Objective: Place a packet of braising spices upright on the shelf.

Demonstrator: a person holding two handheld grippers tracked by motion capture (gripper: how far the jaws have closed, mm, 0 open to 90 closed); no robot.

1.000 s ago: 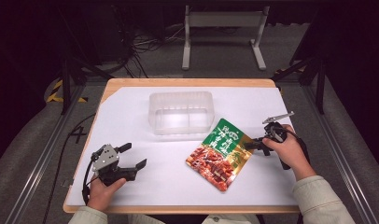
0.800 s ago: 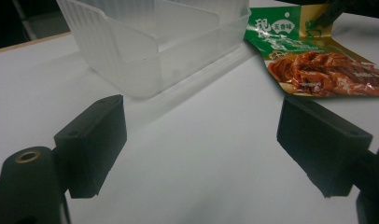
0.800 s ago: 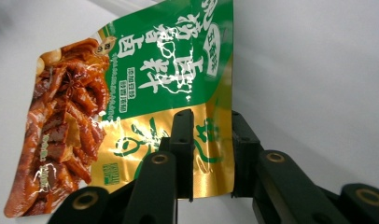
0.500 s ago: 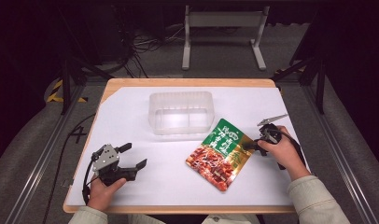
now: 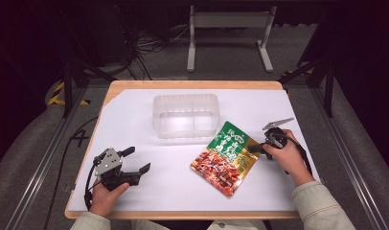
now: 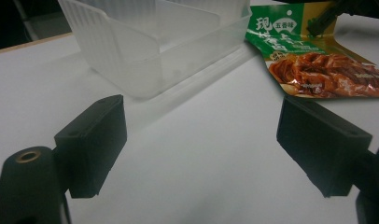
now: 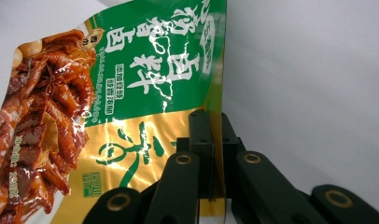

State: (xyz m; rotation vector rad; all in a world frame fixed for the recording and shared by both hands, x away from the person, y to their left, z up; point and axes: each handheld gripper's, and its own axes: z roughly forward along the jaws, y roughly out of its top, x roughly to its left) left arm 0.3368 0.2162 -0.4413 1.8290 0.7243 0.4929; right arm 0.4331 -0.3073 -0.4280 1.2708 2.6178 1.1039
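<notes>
1. While the right gripper (image 5: 257,149) has just been closing, its 2 black jaws now pinch the gold edge of the glossy foil pouch (image 5: 226,158), pads pressed flat on the crinkled film.
2. Printed green, gold and reddish-brown, the pouch lies at the right of the smooth white surface (image 5: 135,124), its far corner just beside the tub.
3. That tub (image 5: 185,115) is clear, ribbed plastic, rectangular with rounded corners.
4. Near the front left, the left gripper (image 5: 135,160) rests with its blocky matte jaws wide apart, holding nothing.
</notes>
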